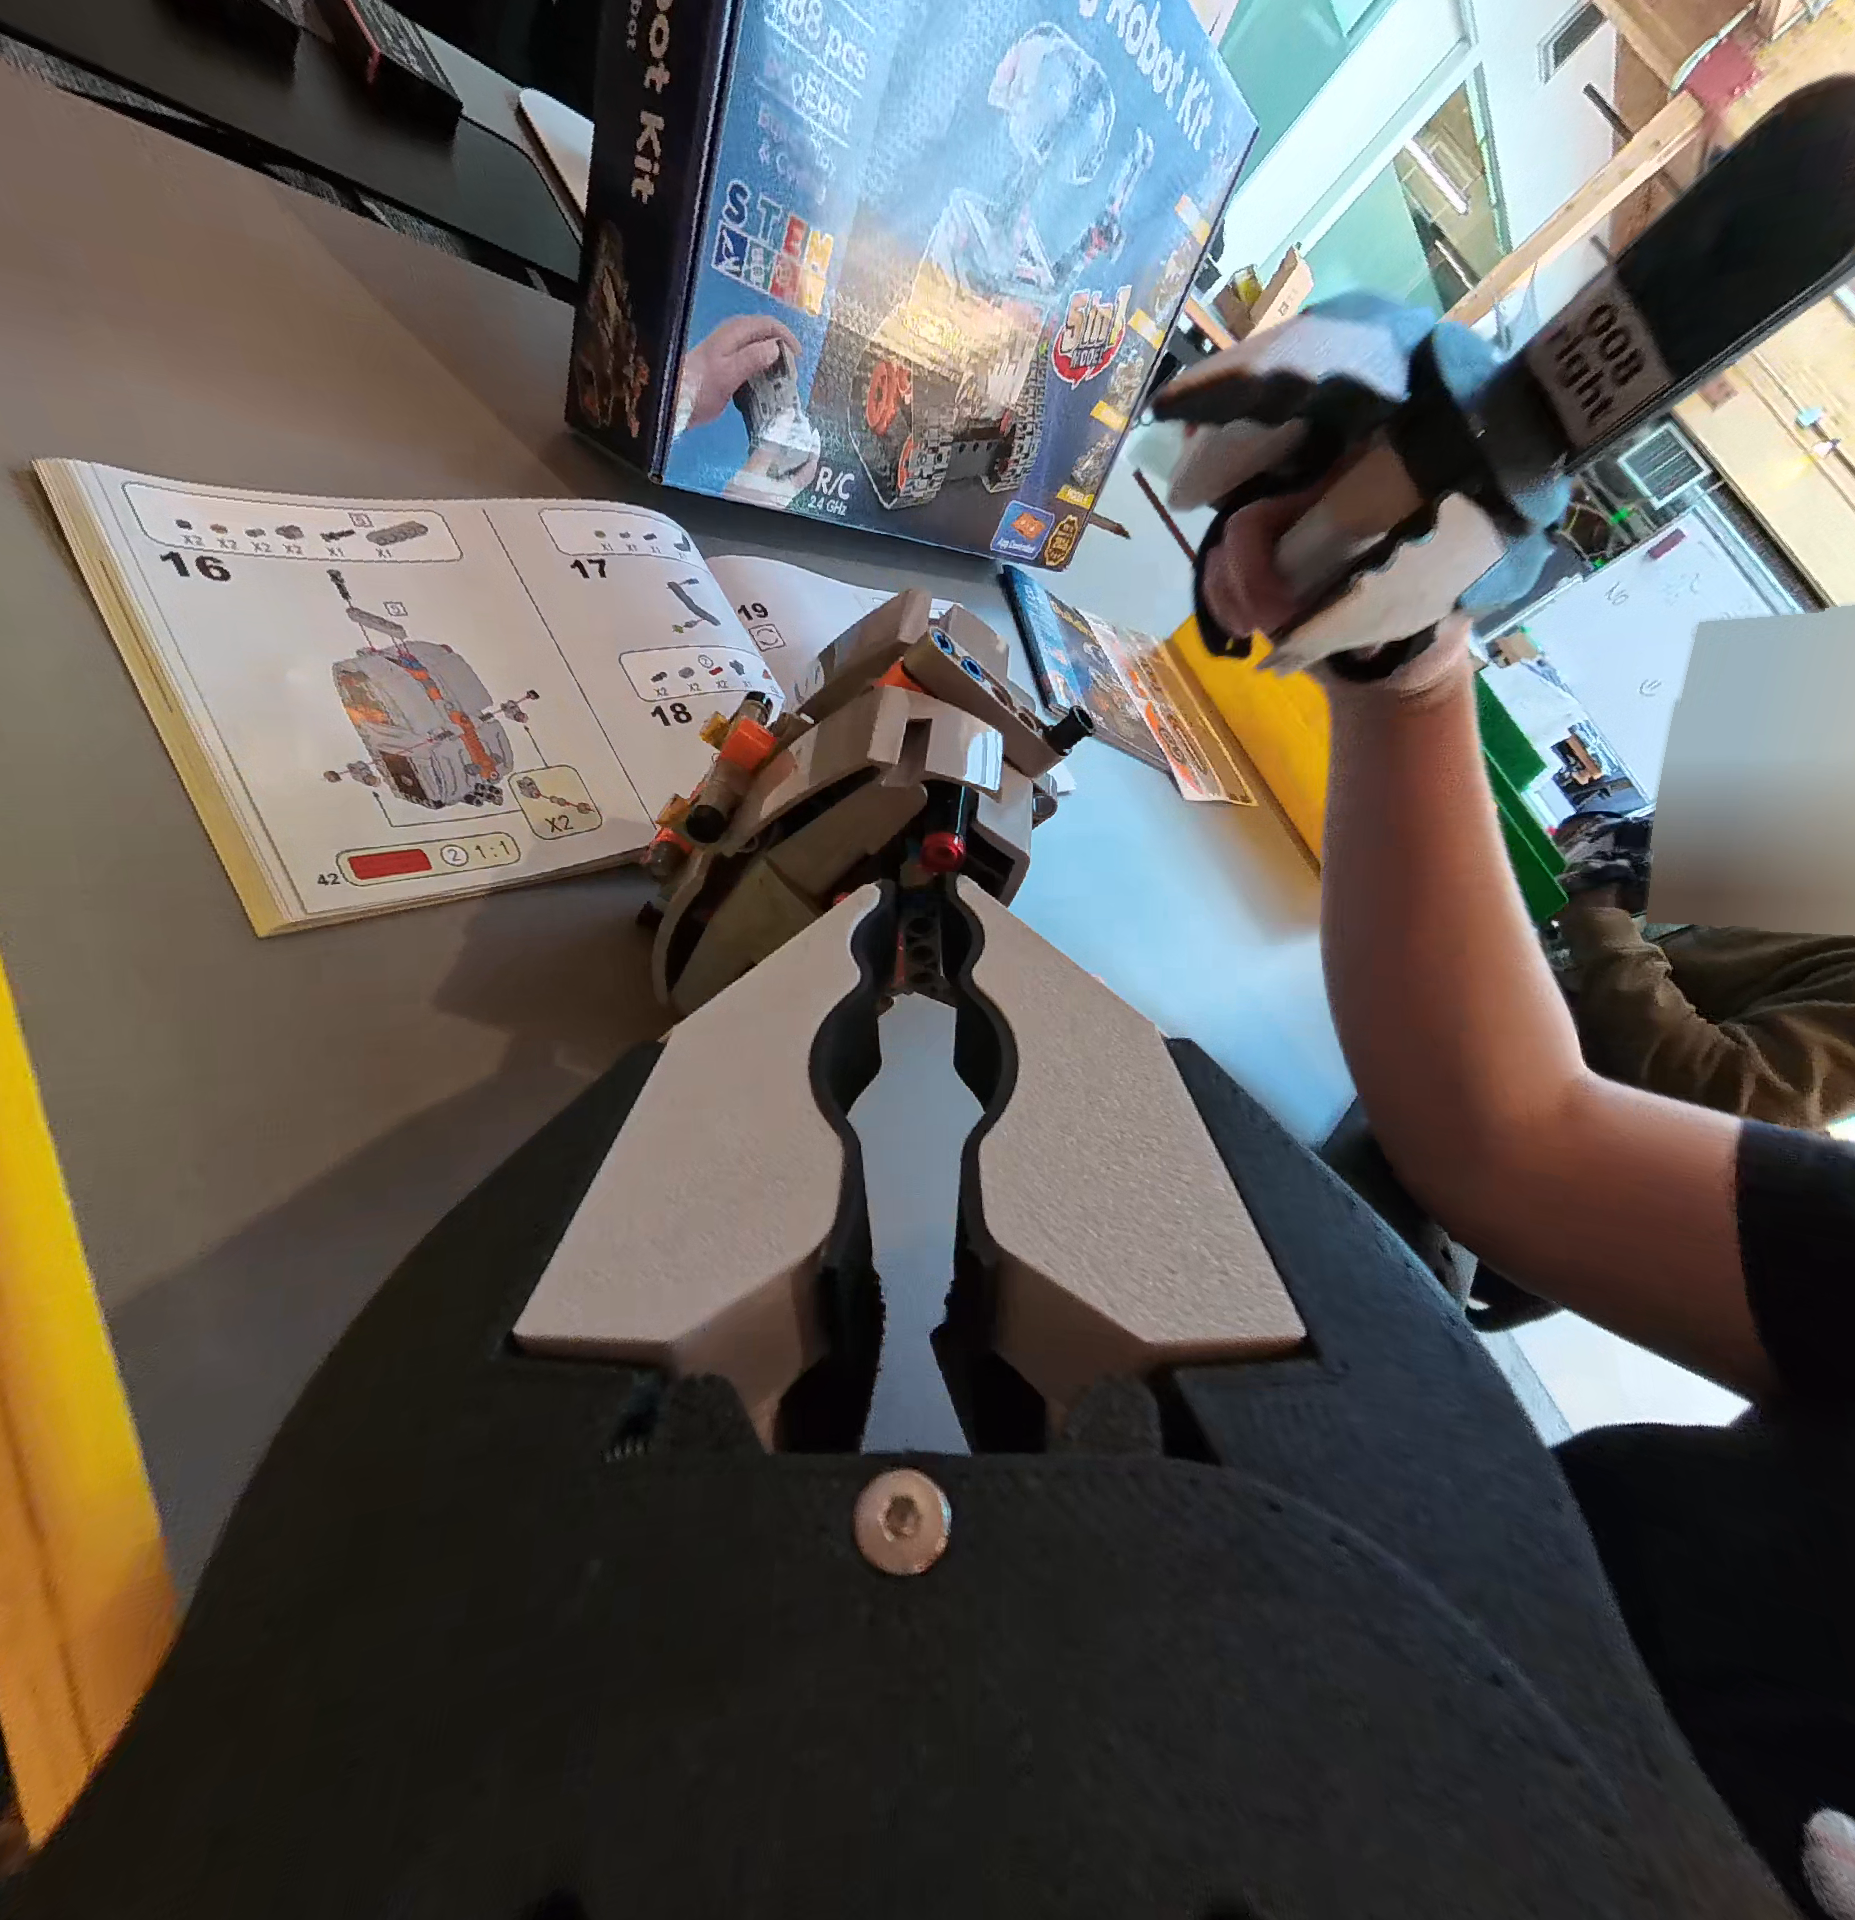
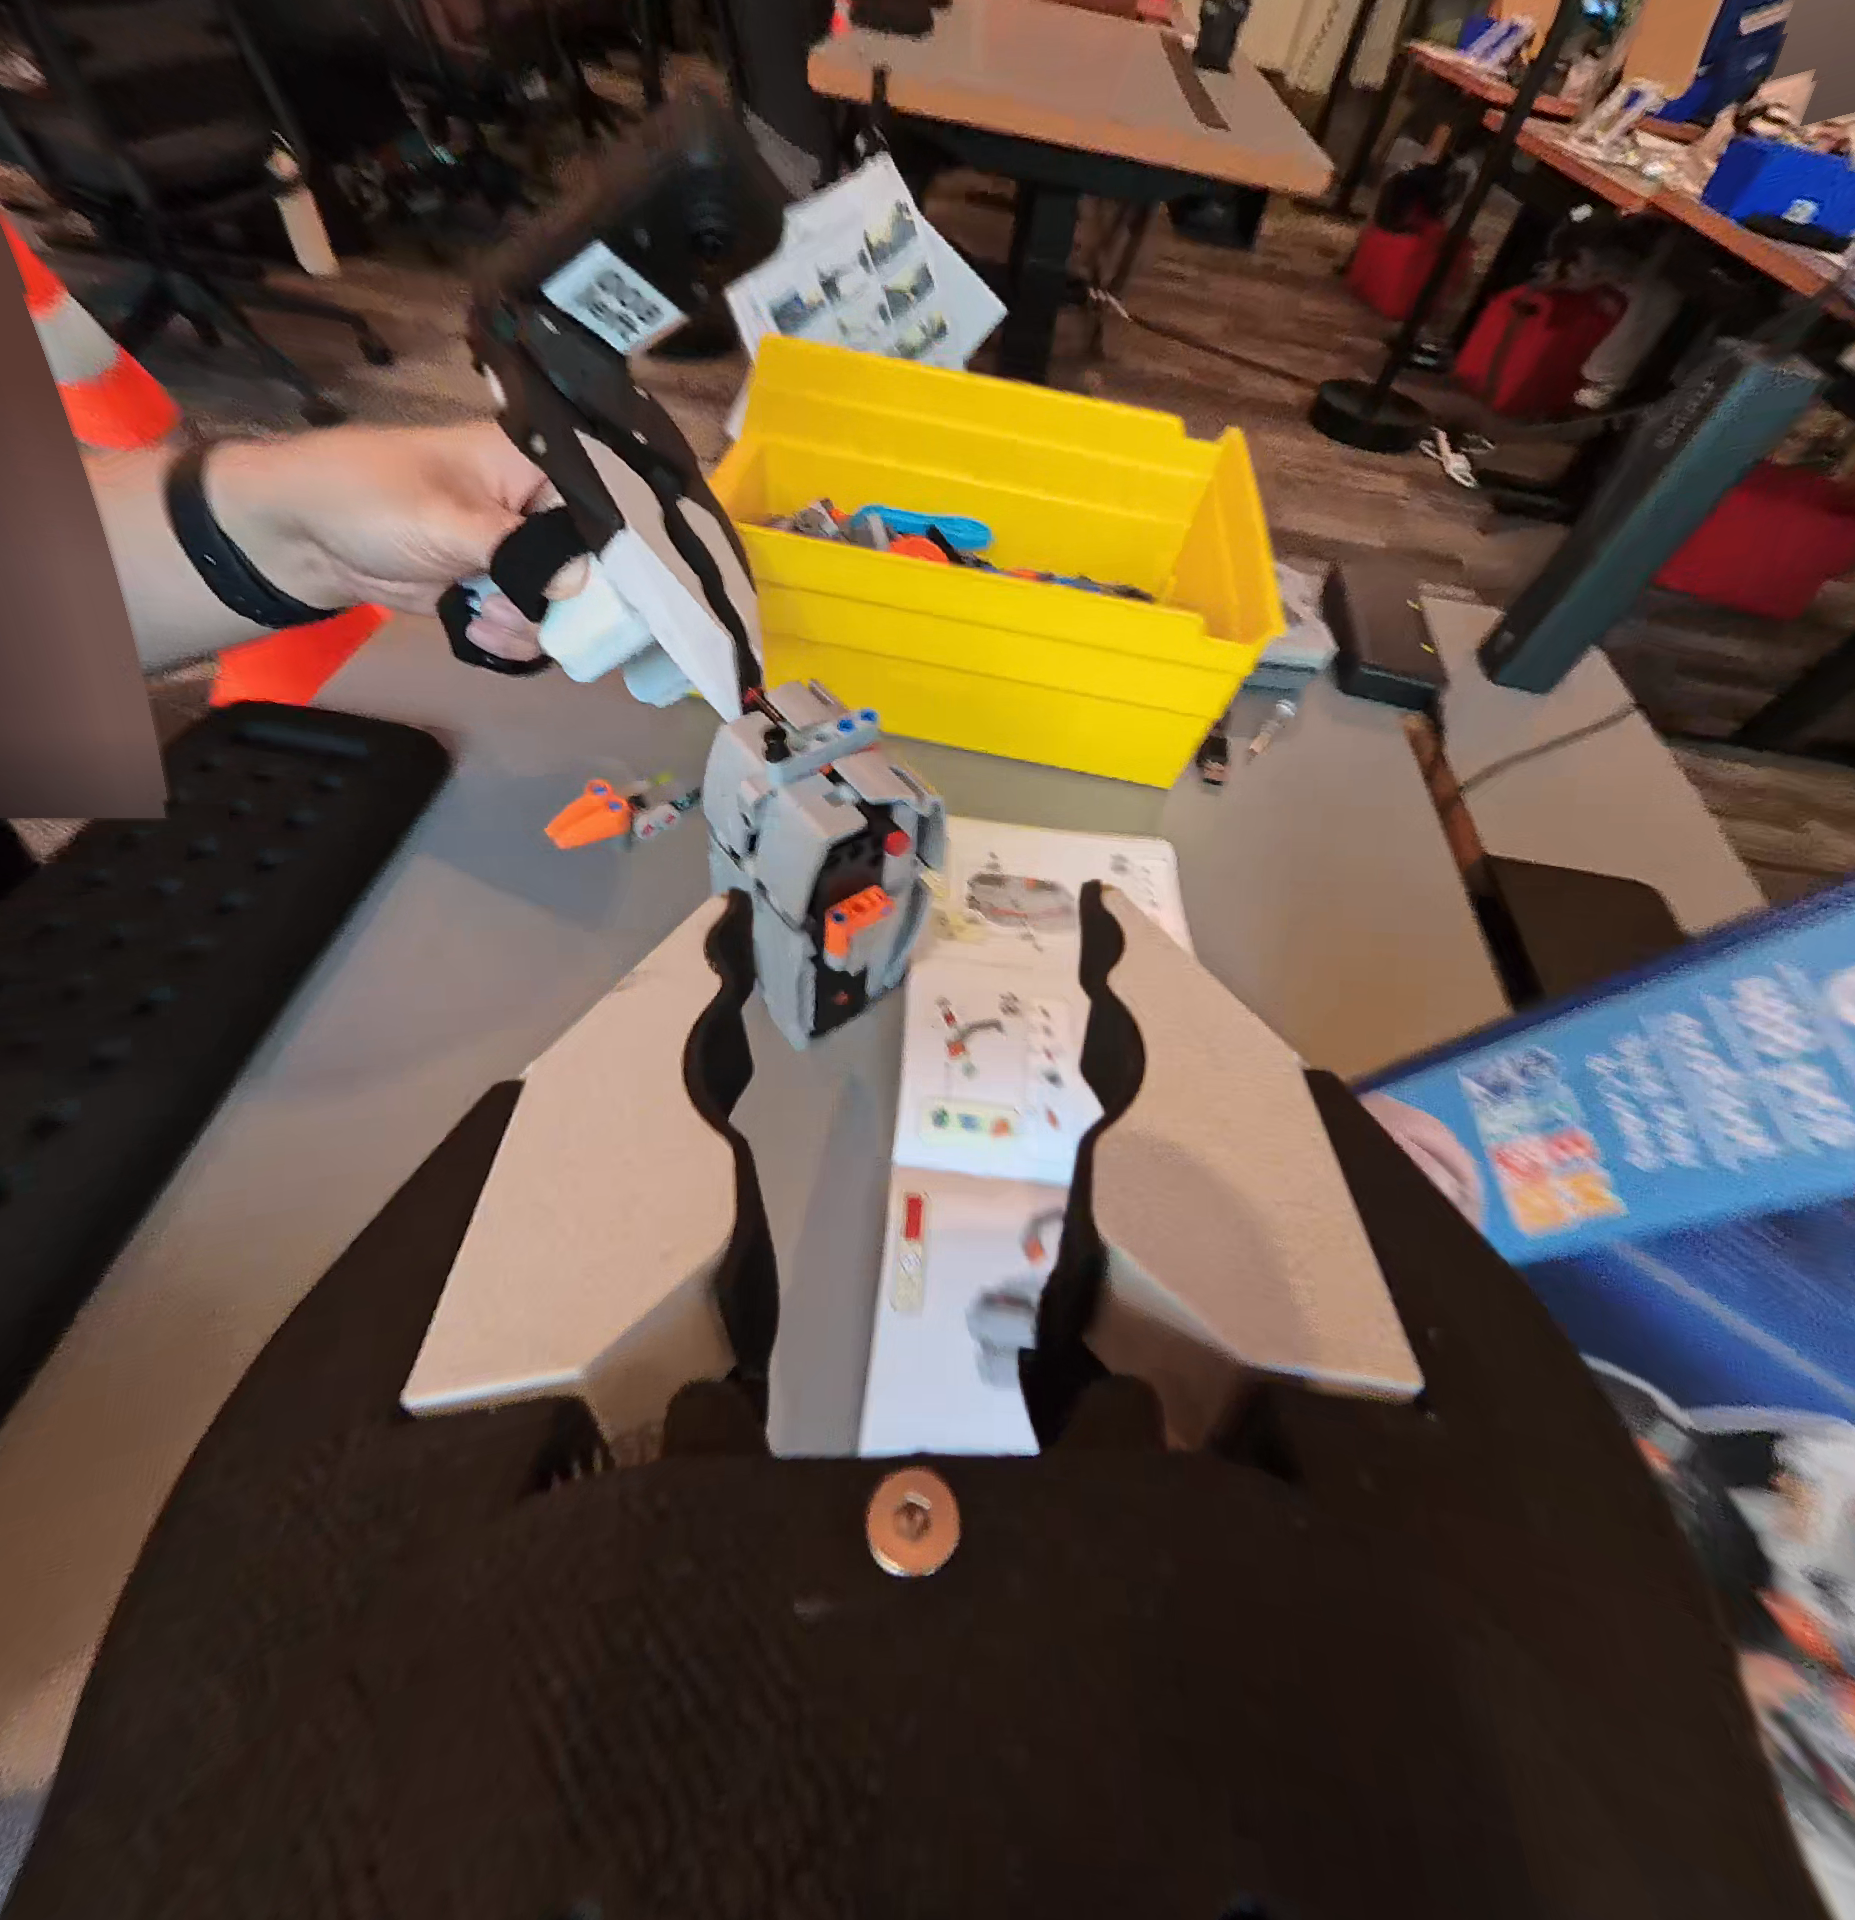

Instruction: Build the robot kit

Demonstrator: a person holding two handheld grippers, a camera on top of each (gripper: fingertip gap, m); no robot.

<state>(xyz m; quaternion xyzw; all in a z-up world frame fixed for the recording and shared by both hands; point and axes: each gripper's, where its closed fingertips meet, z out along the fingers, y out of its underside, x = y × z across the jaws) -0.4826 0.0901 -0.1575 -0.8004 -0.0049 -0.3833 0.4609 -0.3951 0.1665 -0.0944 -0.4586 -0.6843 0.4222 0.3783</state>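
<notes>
A grey brick-built model point(image 1: 850, 790) with orange and black parts is tilted over the grey table. My left gripper point(image 1: 918, 902) is shut on a black beam at the model's end. In the right wrist view the left gripper point(image 2: 748, 704) grips the top of the model point(image 2: 814, 894), held by a hand. My right gripper point(image 2: 912, 909) is open and empty, short of the model and apart from it. In the left wrist view the right gripper point(image 1: 1198, 509) is up in the air at the right, held by a gloved hand.
An open instruction booklet point(image 1: 383, 675) lies under and beside the model. A blue kit box point(image 1: 902, 260) stands behind it. A yellow bin point(image 2: 1006, 644) of loose parts is beyond the model. A small orange and grey piece point(image 2: 601, 816) lies on the table. A black perforated panel point(image 2: 175, 935) is at the left. My hands' fingertips stand some 15 centimeters from each other.
</notes>
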